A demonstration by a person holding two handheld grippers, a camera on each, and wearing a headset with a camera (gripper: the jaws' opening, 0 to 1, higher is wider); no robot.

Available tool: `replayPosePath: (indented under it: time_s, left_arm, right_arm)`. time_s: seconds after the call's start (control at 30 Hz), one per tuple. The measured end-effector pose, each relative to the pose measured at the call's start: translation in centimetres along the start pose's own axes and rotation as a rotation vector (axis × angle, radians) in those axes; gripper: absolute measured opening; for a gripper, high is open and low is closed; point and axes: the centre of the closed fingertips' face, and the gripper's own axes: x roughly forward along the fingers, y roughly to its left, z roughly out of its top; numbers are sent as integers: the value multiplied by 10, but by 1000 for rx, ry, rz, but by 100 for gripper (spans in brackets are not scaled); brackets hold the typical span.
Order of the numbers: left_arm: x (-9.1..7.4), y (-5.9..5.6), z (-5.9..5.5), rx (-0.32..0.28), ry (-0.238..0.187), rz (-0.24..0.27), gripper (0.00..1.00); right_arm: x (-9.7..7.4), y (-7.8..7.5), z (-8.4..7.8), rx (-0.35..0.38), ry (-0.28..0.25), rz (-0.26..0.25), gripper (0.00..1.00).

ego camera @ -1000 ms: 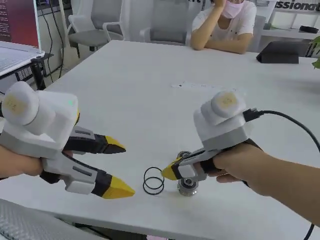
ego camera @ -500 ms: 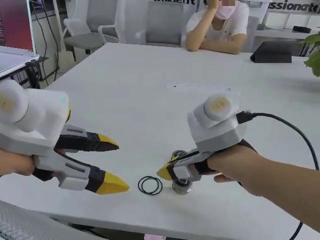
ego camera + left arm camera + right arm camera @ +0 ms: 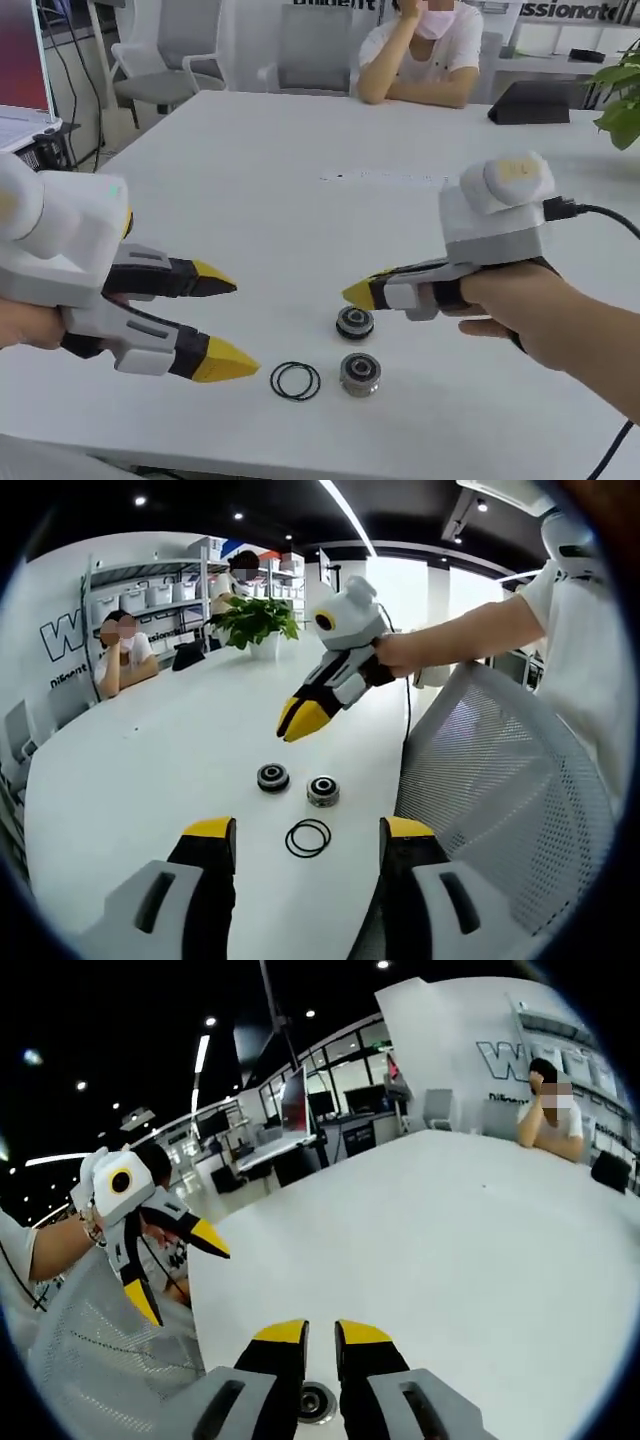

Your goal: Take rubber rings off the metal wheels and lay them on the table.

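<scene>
Two small metal wheels stand on the white table (image 3: 300,180): the far wheel (image 3: 354,322) has a dark band round it, the near wheel (image 3: 359,372) looks bare silver. Left of the near wheel lie two thin black rubber rings (image 3: 295,381), overlapping. My right gripper (image 3: 360,293) hovers above and just behind the wheels, shut with nothing in it. My left gripper (image 3: 228,322) is held open left of the rings. The left gripper view shows the rings (image 3: 308,837), both wheels (image 3: 273,777) (image 3: 323,790) and the right gripper (image 3: 305,715). One wheel (image 3: 316,1403) sits below my right gripper (image 3: 321,1335).
A person sits at the table's far side (image 3: 415,55), and a dark flat case (image 3: 540,103) lies at the far right. A green plant (image 3: 622,100) reaches in at the right edge. The table's front edge (image 3: 300,460) runs close below the rings.
My right gripper has lifted off the wheels and drawn back up and to the right. Both wheels now stand free. The rings and my left gripper have kept their places.
</scene>
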Motion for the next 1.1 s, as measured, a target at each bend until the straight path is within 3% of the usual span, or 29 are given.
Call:
replayPosePath:
  time_s: [0.13,0.3,0.43,0.57,0.7,0.83,1.1]
  left_arm:
    - [1,6,6,9,-1,-1,56]
    - [-2,10,28,27,-44,-12,56]
    - [-3,13,41,50,-55,-24,58]
    - [2,18,54,96,-57,-31,58]
    - [13,25,65,105,-72,-38,57]
    - [27,26,74,114,-90,-60,57]
    - [63,36,76,153,-80,-47,53]
  right_arm:
    - [-7,-16,8,6,-64,-18,18]
    - [-16,-34,5,27,-100,-43,24]
    - [-17,-34,2,58,-124,-37,29]
    - [-13,-33,-4,45,-103,-46,29]
    - [-10,-31,-10,28,-89,-43,30]
    - [-6,-30,-22,-13,-35,-45,30]
    - [2,-32,-41,-66,38,-32,28]
